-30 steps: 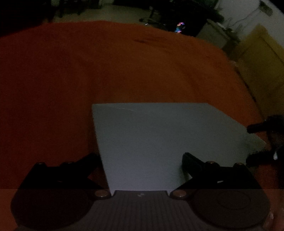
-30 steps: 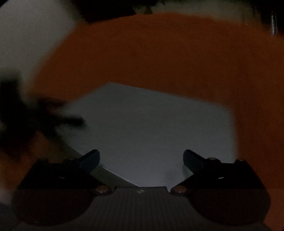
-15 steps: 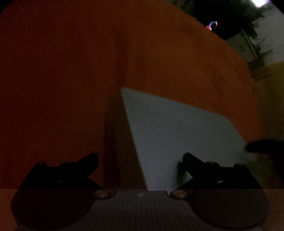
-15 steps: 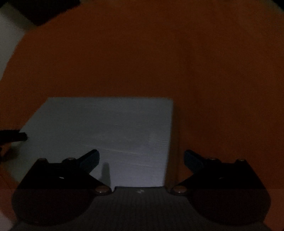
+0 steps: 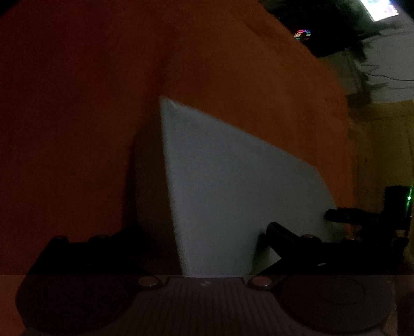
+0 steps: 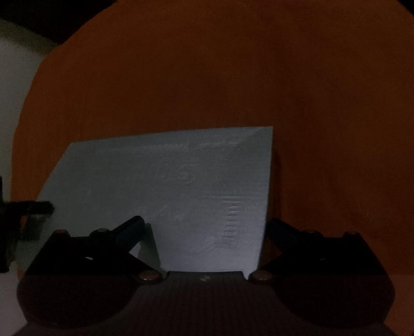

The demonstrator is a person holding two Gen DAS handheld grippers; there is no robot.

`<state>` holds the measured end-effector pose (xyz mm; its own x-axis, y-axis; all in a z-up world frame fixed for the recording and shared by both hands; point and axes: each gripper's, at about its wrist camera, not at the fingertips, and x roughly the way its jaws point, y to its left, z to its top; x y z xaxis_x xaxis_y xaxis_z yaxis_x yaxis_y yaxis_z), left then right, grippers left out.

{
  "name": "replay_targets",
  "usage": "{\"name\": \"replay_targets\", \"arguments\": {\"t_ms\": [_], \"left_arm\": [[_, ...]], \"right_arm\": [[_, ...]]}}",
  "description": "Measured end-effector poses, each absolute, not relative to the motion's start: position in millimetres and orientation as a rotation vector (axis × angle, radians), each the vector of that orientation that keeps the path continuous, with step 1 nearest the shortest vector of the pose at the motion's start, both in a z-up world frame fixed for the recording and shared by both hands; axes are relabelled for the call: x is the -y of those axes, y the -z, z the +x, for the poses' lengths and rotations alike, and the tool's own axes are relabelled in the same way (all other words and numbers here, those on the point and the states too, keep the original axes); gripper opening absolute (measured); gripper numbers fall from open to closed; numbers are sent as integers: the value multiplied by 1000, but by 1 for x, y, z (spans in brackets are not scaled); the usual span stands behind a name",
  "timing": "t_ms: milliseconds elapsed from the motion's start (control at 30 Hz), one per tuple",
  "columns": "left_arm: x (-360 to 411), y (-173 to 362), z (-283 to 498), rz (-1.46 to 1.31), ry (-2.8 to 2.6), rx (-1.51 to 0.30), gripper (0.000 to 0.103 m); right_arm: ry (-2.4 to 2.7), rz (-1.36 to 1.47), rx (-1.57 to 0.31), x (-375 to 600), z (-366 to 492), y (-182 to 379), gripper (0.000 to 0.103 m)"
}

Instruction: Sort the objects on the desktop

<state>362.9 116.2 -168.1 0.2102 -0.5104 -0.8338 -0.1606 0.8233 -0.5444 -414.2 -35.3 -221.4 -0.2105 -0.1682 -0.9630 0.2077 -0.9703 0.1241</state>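
Dim light; no legible writing on pale sheet [image 5: 233, 193], only faint embossed ridges on its face. Sheet lies on orange counter [image 5: 77, 103]. Left tool [image 5: 204, 240] spread, straddling sheet's left edge; right tool [image 6: 204, 227] spread, straddling its right edge. Cluttered room past counter's far edge.

Setting: dim indoor room, likely a home or office workspace. Indicators: tabletop [image 5: 233, 77] covered in orange cloth; lit screen [image 5: 380, 9] at upper right; small multicolored light [image 5: 302, 35] beyond the far edge; cables [image 5: 383, 77] on pale floor; yellow-brown cabinet [image 5: 383, 144] alongside.
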Motion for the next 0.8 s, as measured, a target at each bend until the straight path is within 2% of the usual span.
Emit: {"name": "replay_targets", "arguments": {"t_ms": [167, 433, 567, 800], "left_arm": [[-110, 138, 342, -517, 305, -1268, 103], [-104, 129, 265, -465, 312, -1264, 103], [-97, 118, 239, -413, 278, -1185, 103], [-86, 95, 234, -234, 180, -1173, 102]], "right_arm": [[2325, 1691, -136, 41, -378, 203, 103], [2326, 1648, -253, 45, -304, 245, 103], [2353, 1587, -361, 50, -273, 255, 103], [2365, 1648, -236, 47, -279, 261, 103]]}}
